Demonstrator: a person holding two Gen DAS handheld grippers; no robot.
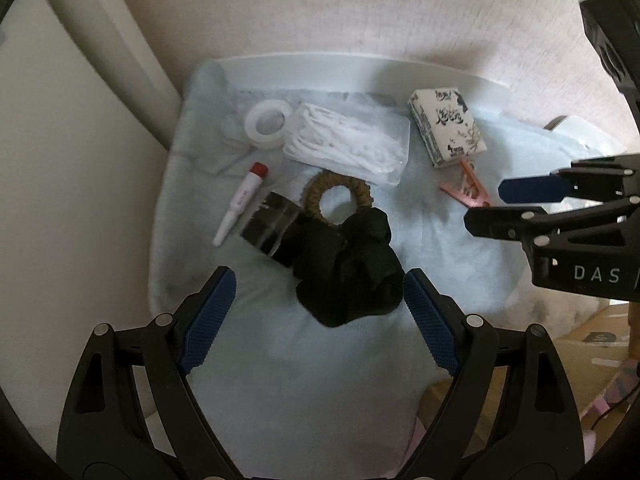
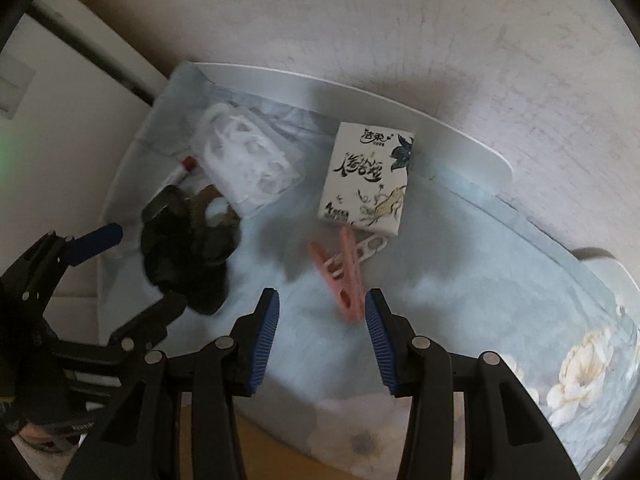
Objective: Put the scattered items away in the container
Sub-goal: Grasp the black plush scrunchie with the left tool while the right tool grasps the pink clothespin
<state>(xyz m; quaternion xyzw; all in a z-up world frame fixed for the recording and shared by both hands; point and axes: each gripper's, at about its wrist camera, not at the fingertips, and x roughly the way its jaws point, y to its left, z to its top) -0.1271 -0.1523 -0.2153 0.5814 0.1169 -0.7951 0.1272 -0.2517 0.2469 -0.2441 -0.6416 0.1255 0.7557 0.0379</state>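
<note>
Scattered items lie on a light blue cloth (image 1: pixel 304 360). My left gripper (image 1: pixel 318 298) is open just above and in front of a black scrunchie (image 1: pixel 352 272), its fingers on either side. A brown hair ring (image 1: pixel 338 198), a dark foil packet (image 1: pixel 272 226), a red-capped pen (image 1: pixel 242 202), a tape roll (image 1: pixel 269 123), a clear bag of white picks (image 1: pixel 352 144) and a tissue pack (image 1: pixel 446 126) lie beyond. My right gripper (image 2: pixel 322 312) is open over a pink clothes peg (image 2: pixel 344 276), below the tissue pack (image 2: pixel 368 178). It also shows in the left wrist view (image 1: pixel 486 204).
A white curved table edge (image 2: pixel 360 92) runs behind the cloth against the wall. A white object (image 1: pixel 584 132) sits at the far right. The cloth has a flower print (image 2: pixel 580 372) at the right. Cardboard (image 2: pixel 256 452) lies below the cloth's near edge.
</note>
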